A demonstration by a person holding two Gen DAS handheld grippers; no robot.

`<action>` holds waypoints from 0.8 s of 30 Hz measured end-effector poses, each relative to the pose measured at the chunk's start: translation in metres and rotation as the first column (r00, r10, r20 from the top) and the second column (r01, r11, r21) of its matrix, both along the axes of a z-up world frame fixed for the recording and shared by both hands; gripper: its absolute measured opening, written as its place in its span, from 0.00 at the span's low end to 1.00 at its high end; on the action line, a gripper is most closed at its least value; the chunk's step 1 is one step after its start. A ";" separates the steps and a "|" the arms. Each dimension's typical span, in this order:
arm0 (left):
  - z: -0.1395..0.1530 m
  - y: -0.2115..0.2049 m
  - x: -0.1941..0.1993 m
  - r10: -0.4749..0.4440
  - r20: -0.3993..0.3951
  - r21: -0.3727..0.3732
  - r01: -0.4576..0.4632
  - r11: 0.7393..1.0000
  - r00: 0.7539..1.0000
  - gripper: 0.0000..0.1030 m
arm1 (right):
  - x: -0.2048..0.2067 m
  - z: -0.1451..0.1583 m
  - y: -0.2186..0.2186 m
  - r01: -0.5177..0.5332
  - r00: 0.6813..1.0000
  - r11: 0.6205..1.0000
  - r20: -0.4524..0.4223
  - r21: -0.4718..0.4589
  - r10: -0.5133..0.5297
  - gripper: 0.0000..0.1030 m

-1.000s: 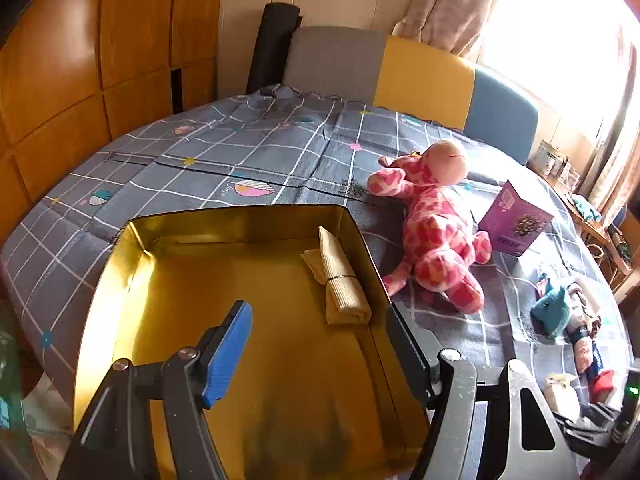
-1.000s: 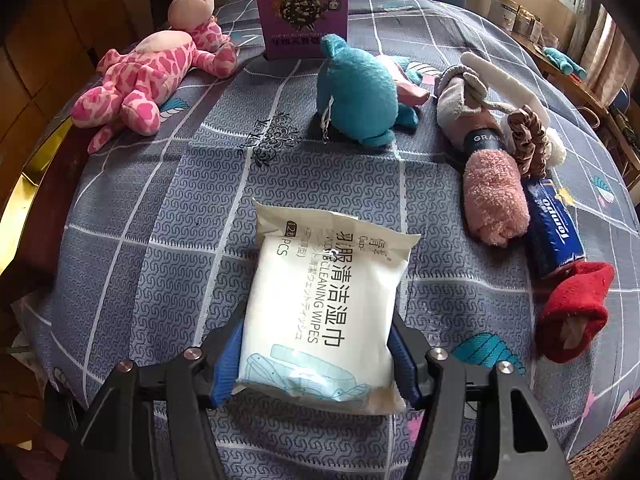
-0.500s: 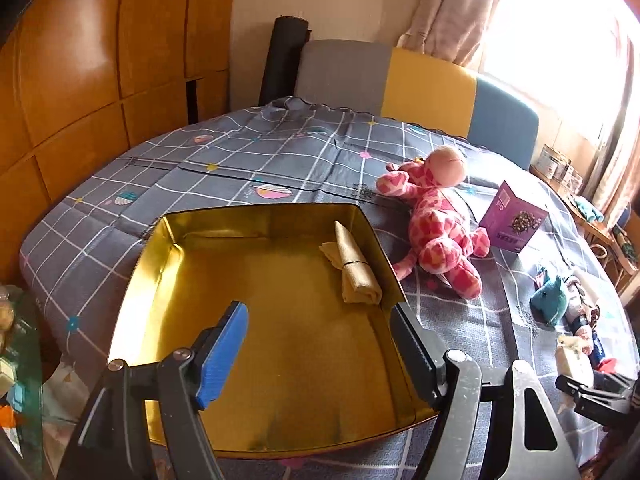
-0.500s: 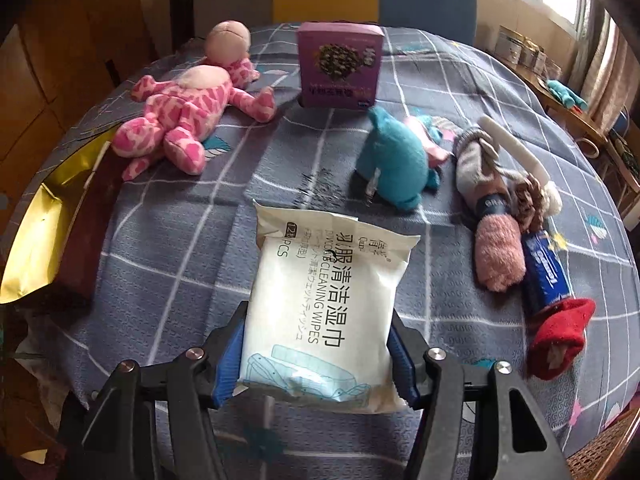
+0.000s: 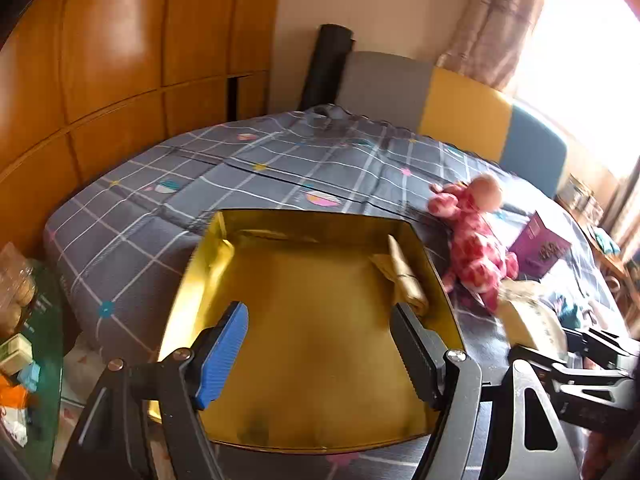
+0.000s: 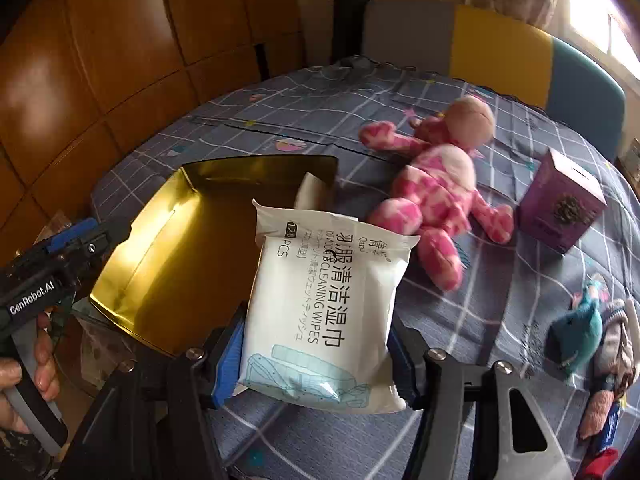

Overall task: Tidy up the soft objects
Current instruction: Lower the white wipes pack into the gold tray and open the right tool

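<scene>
Two grippers are seen over a bed covered by a grey checked quilt. Nearest in the right wrist view, the right gripper is clamped on the lower part of a white pack of cleaning wipes, its blue pads pressed against the pack's two sides. The pack is held above the quilt, its upper end lying in front of the near right corner of a gold tray. At the left edge of that view the left gripper is seen, held by a hand.

In the left wrist view the left gripper is held with its jaws apart and nothing between them, above the open gold tray. A rolled beige cloth is laid inside the tray against its right wall.

Just beyond the tray's right side a pink spotted plush toy is laid on the quilt, head toward the far end. To its right a purple box is stood upright. Nearer, at the right edge, a teal plush is laid beside a cluster of other soft items too blurred to be told apart.

At the far end a grey, yellow and blue headboard is seen, with wooden wall panels at the left.
</scene>
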State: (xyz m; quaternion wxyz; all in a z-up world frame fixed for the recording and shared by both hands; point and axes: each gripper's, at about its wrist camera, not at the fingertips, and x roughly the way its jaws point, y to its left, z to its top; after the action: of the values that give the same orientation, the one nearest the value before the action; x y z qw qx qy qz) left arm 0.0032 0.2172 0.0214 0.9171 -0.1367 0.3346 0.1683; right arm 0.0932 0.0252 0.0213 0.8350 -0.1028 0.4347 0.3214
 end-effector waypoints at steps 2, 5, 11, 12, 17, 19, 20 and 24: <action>0.001 0.009 -0.002 0.023 0.002 -0.004 -0.023 1.000 1.000 0.72 | 0.002 0.002 0.023 -0.039 0.999 0.999 -0.003 0.006 0.039 0.60; 0.001 0.022 -0.004 0.057 0.007 -0.013 -0.057 0.998 0.998 0.72 | 0.007 -0.005 0.053 -0.082 0.996 0.997 -0.017 -0.008 0.082 0.60; -0.002 0.035 -0.005 0.088 -0.002 -0.012 -0.088 0.996 0.996 0.73 | 0.014 -0.042 0.086 -0.111 0.991 0.988 -0.093 -0.108 0.101 0.60; -0.004 0.036 -0.005 0.087 -0.006 -0.014 -0.087 0.996 0.996 0.73 | 0.017 -0.048 0.088 -0.103 0.991 0.987 -0.097 -0.120 0.091 0.61; -0.009 0.029 -0.002 0.067 -0.022 0.000 -0.067 0.998 0.997 0.73 | 0.017 -0.060 0.090 -0.113 0.990 0.985 -0.104 -0.134 0.099 0.61; -0.010 0.025 -0.001 0.059 -0.025 0.007 -0.058 0.998 0.998 0.73 | 0.016 -0.062 0.089 -0.114 0.989 0.985 -0.112 -0.131 0.099 0.62; -0.010 0.023 -0.001 0.055 -0.025 0.011 -0.055 0.998 0.998 0.73 | 0.016 -0.063 0.088 -0.111 0.988 0.986 -0.118 -0.127 0.096 0.63; -0.007 0.015 -0.002 0.043 -0.011 0.030 -0.043 0.999 0.999 0.74 | 0.011 -0.054 0.077 -0.085 0.992 0.994 -0.097 -0.075 0.077 0.63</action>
State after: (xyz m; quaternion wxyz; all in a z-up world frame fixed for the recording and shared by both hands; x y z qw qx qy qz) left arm 0.0016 0.2325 0.0147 0.9132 -0.1291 0.3344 0.1939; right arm 0.1044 0.1026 -0.0323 0.7951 -0.1381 0.4813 0.3421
